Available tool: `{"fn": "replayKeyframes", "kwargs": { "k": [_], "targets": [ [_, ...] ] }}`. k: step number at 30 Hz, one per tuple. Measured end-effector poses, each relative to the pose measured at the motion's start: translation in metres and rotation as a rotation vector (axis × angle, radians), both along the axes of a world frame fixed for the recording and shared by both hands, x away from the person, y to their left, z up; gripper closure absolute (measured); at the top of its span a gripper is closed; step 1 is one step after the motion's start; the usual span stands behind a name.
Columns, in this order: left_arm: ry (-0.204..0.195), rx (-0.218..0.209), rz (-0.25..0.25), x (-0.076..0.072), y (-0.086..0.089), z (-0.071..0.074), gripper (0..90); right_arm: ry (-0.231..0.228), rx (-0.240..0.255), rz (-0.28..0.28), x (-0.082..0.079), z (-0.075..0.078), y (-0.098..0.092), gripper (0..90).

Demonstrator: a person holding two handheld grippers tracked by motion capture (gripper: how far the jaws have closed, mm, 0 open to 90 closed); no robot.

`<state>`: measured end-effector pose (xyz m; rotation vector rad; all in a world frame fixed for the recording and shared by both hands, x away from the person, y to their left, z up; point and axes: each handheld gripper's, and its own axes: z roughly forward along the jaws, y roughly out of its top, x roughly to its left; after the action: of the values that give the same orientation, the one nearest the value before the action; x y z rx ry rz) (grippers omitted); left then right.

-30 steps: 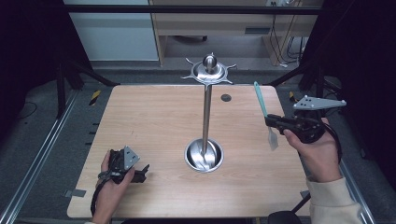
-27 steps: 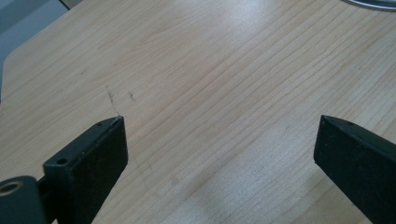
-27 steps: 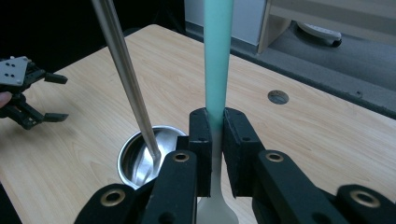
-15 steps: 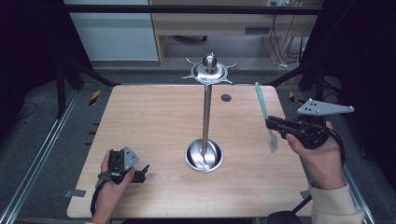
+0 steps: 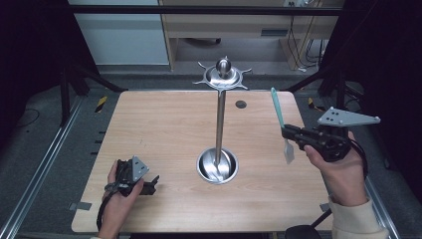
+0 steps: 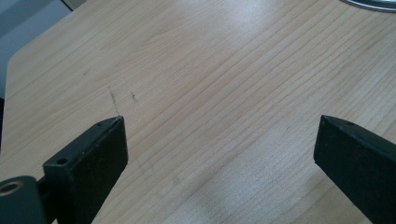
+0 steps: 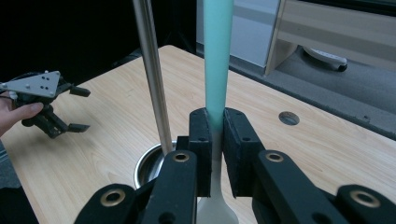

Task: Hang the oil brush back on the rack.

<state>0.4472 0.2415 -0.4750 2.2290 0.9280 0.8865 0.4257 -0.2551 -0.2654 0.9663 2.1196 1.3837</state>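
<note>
Spatula stands upright, pinched in my right gripper at 3 o'clock of the surface; my left gripper rests with jaws spread at 7 o'clock.

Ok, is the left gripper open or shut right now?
Open: the left gripper shows its jaws wide apart over bare table, holding nothing.

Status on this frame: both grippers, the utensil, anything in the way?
Left gripper open, low over the table, holding nothing. Right gripper shut on the teal-handled utensil, handle up, off the table. Metal stand upright mid-table, apart from the utensil.
</note>
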Motion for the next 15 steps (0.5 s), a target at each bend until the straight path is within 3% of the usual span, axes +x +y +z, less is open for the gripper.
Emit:
{"fn": "replayKeyframes", "kwargs": {
  "k": [15],
  "targets": [
    [-0.001,-0.002,-0.001,0.0,0.0,0.0,2.6,-0.048,0.034,0.048,-0.006,0.005,0.013,82.4]
  ]
}}
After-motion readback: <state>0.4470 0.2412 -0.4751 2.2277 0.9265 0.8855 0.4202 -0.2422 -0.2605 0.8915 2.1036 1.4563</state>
